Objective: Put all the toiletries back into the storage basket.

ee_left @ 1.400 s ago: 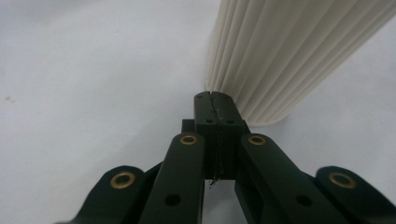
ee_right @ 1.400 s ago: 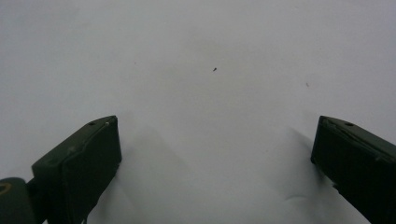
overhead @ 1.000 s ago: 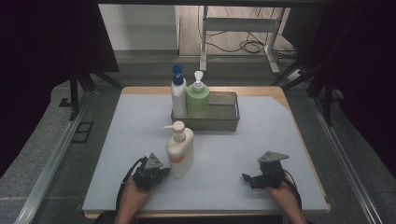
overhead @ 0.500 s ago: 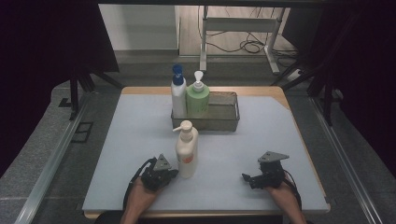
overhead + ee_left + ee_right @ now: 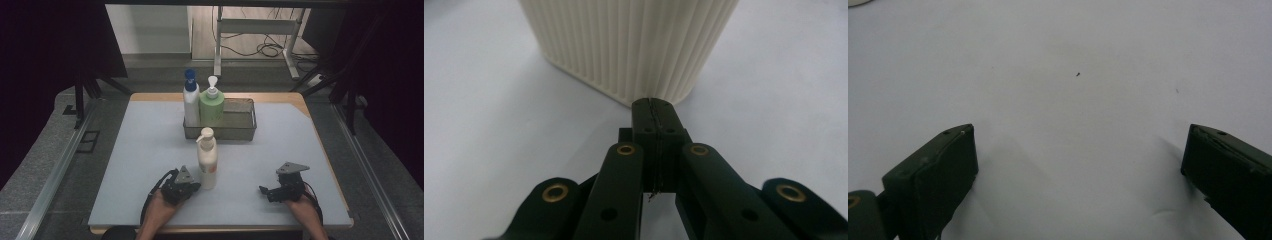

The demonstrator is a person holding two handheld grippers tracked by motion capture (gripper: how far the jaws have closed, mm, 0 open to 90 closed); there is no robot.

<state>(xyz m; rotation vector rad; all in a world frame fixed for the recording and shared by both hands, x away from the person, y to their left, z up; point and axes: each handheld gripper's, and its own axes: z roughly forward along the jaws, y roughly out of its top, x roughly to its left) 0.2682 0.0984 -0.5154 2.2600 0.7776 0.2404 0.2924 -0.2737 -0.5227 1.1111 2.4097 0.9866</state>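
Where closed, left gripper (image 5: 653,107) against cream bottle (image 5: 631,45)

Wire basket (image 5: 239,131) mid-worktop (image 5: 125,165); blue-capped white bottle (image 5: 190,101) and green pump bottle (image 5: 212,105) upright inside, at its left end, side by side.

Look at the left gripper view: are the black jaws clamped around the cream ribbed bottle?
No, the left gripper has its jaws shut together, tips against the cream ribbed bottle, not around it.
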